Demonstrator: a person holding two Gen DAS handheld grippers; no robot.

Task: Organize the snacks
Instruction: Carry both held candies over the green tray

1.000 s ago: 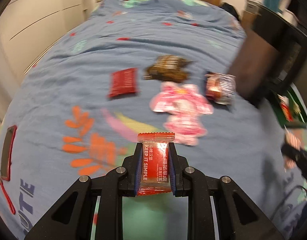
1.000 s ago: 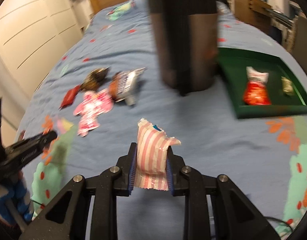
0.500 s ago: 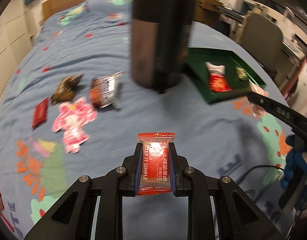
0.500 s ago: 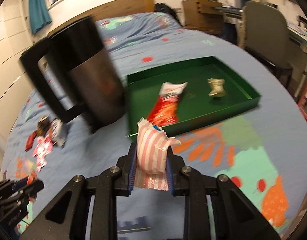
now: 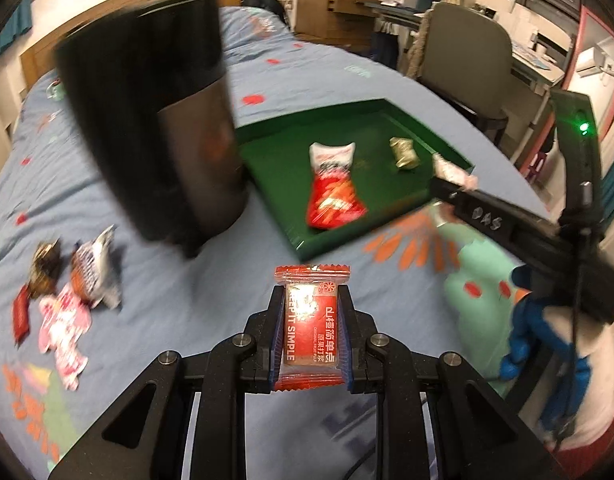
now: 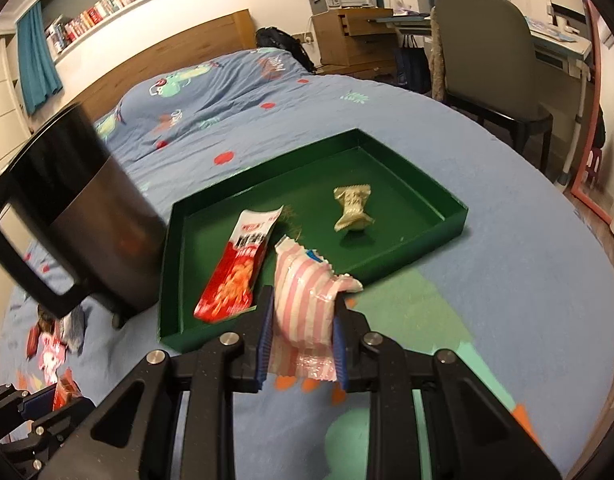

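My left gripper point(image 5: 310, 304) is shut on a red "KEEP IT SIMPLE" snack packet point(image 5: 311, 332), held above the blue bedspread in front of the green tray point(image 5: 275, 160). My right gripper point(image 6: 303, 312) is shut on a pink-and-white striped snack packet point(image 6: 307, 296), just before the tray's near edge point(image 6: 179, 264). In the tray lie a red-and-white snack bag point(image 6: 239, 268) and a small gold-wrapped candy point(image 6: 353, 208). Several loose snacks point(image 5: 67, 292) lie on the bed at the left. The right gripper also shows in the left wrist view point(image 5: 451, 184).
A big black mug point(image 6: 79, 216) with a handle stands on the bed just left of the tray; it also shows in the left wrist view point(image 5: 163, 132). A grey chair point(image 6: 491, 64) and a desk stand beyond the bed's right side. A wooden headboard is at the back.
Both grippers have swung right, from the loose snacks toward the green tray, each still holding its packet. The right gripper has come closer to the tray's near edge.
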